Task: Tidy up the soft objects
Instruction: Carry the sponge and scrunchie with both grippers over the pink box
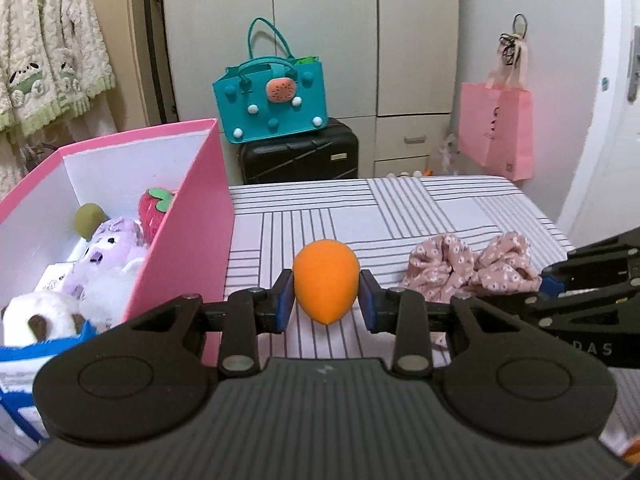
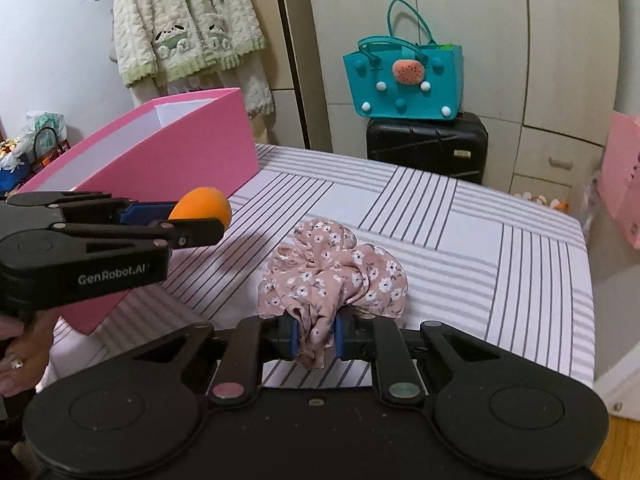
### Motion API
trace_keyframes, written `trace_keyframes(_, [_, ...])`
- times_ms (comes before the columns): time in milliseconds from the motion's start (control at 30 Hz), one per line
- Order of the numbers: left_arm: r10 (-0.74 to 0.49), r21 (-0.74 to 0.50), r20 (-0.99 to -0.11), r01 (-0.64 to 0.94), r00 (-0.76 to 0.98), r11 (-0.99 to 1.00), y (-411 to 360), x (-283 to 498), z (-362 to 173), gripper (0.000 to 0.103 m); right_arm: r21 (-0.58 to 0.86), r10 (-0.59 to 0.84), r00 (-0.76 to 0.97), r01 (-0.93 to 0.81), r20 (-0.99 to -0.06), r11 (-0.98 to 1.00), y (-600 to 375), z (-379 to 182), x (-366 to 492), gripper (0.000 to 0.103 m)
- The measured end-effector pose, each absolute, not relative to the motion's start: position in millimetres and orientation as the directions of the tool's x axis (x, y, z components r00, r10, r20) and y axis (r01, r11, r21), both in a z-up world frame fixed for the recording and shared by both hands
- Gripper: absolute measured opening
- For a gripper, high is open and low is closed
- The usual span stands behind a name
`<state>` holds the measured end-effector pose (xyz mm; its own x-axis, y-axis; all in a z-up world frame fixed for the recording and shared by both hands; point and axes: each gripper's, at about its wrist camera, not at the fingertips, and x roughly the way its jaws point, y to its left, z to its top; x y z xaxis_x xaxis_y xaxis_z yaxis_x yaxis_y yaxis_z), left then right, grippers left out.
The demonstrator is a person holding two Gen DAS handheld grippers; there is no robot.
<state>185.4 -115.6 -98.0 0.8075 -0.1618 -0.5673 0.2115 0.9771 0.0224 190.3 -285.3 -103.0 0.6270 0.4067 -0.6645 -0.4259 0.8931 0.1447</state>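
My left gripper [image 1: 326, 302] is shut on an orange egg-shaped sponge [image 1: 325, 280], held above the striped table, just right of the pink box [image 1: 192, 216]. The same sponge [image 2: 202, 208] and left gripper [image 2: 216, 222] show at the left of the right wrist view. My right gripper [image 2: 316, 338] is shut on a bunched edge of a pink floral scrunchie [image 2: 336, 268], which is lifted a little off the cloth. The scrunchie [image 1: 472, 268] and right gripper [image 1: 548, 284] appear at the right of the left wrist view.
The pink box holds several plush toys: a strawberry [image 1: 154, 208], a purple plush [image 1: 108, 256], a white one [image 1: 44, 316]. The striped tablecloth [image 2: 460, 240] ends at a far edge. Behind stand a black suitcase [image 1: 300, 156] with a teal bag [image 1: 272, 96] and a hanging pink paper bag [image 1: 496, 128].
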Motion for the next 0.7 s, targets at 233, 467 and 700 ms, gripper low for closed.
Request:
trace_keyframes(233, [-0.216, -0.007, -0.591, 0.262, 0.777, 0.965, -107, 152, -91, 0.033, 0.171, 0.408, 0.598, -0.413, -0.69, 0.895, -282, -92, 153, 0.019])
trace_keyframes(467, [-0.279, -0.042, -0.637, 0.329, 0.719, 0.944, -94, 119, -88, 0.033, 0.209, 0.424, 0.572, -0.403, -0.702, 0.891, -283, -87, 118, 0.019])
trace_keyframes(700, [-0.428, -0.199, -0.688, 0.415, 0.586, 0.888, -65, 103, -76, 0.033, 0.252, 0.467, 0.513, -0.434, -0.72, 0.865, -270, -68, 95, 0.019])
